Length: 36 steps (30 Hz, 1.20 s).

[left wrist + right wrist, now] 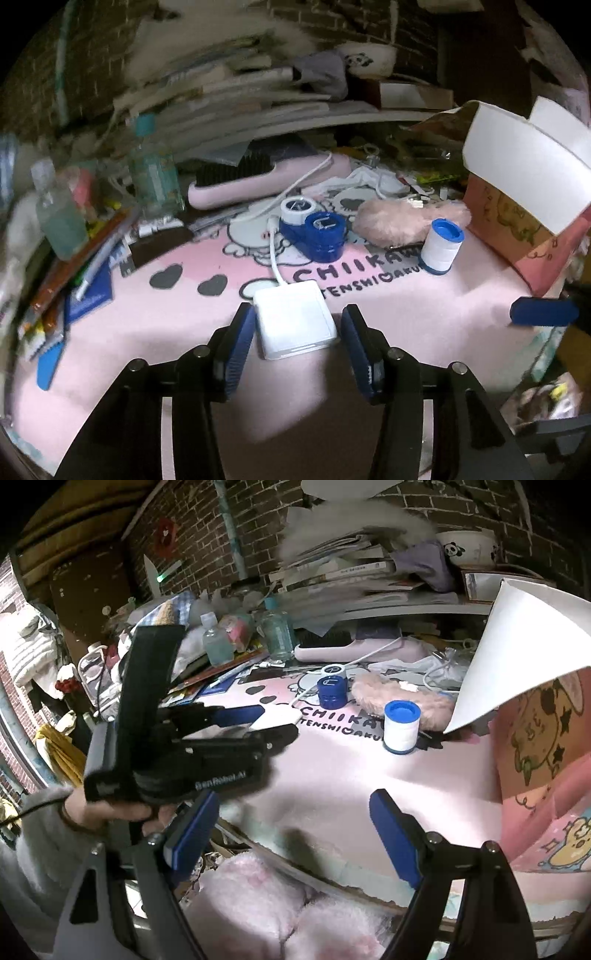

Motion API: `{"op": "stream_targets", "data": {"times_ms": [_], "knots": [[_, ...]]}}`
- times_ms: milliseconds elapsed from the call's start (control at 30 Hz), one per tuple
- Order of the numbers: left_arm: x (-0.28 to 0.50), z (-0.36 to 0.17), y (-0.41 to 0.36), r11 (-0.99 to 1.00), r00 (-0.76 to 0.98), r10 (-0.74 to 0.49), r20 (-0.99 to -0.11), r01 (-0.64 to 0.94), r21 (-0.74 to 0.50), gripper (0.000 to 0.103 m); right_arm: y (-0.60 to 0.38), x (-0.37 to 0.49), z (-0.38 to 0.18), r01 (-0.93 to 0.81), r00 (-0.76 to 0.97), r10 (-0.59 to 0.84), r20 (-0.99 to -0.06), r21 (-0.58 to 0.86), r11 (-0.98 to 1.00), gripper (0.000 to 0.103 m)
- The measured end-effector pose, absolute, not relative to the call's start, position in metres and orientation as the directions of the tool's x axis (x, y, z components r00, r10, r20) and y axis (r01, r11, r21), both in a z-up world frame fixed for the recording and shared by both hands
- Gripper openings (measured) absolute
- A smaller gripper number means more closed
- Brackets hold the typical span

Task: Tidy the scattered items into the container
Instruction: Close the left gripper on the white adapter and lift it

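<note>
A white square adapter [295, 317] with its cable lies on the pink mat [147, 332], between the fingers of my open left gripper [297, 332]. The left finger pad [240, 339] sits close against it and the right pad stands apart. Further back are a blue-and-white lens case [314, 229], a white roll with blue ends [441, 245] and a pink fluffy pouch [391, 221]. The pink cartoon box [517, 206] with white flaps stands at the right. My right gripper [293, 834] hangs open and empty over the mat's front edge, beside the box [535, 757]. The right wrist view also shows the left gripper [275, 725] around the adapter [277, 713].
A pink hairbrush [236, 184], two clear bottles [151, 166] and pens and packets [74, 269] crowd the back left. Stacked books [240, 92] fill the shelf behind. A hand [107, 808] holds the left gripper. Pink fluffy fabric [277, 904] lies below the table edge.
</note>
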<state>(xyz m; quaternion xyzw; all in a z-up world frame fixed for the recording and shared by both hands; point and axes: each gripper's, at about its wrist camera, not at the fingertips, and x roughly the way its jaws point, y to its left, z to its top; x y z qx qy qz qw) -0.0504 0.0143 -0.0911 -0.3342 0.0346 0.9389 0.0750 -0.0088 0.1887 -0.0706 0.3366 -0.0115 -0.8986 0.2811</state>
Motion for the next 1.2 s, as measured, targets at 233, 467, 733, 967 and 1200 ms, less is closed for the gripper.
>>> {"op": "stream_targets", "data": {"times_ms": [233, 467, 733, 967, 1200], "knots": [[-0.05, -0.092, 0.013, -0.99, -0.777, 0.118, -0.618, -0.14, -0.013, 0.041, 0.193, -0.012, -0.067, 0.433, -0.694, -0.462, -0.553, 0.192, -0.881, 0.082], [-0.046, -0.092, 0.008, -0.985, -0.779, 0.141, -0.61, -0.169, -0.012, 0.04, 0.198, -0.013, -0.067, 0.423, -0.697, -0.46, -0.55, 0.203, -0.883, 0.082], [-0.041, -0.092, -0.001, -0.976, -0.762, 0.173, -0.624, -0.219, -0.002, 0.042, 0.2, -0.015, -0.069, 0.426, -0.689, -0.468, -0.553, 0.214, -0.879, 0.082], [-0.047, -0.095, 0.005, -0.989, -0.79, 0.122, -0.601, -0.145, -0.01, 0.055, 0.198, -0.016, -0.071, 0.426, -0.684, -0.471, -0.557, 0.219, -0.878, 0.082], [-0.047, -0.094, 0.01, -0.993, -0.796, 0.099, -0.596, -0.115, -0.012, 0.038, 0.2, -0.014, -0.07, 0.42, -0.689, -0.469, -0.552, 0.223, -0.88, 0.082]]}}
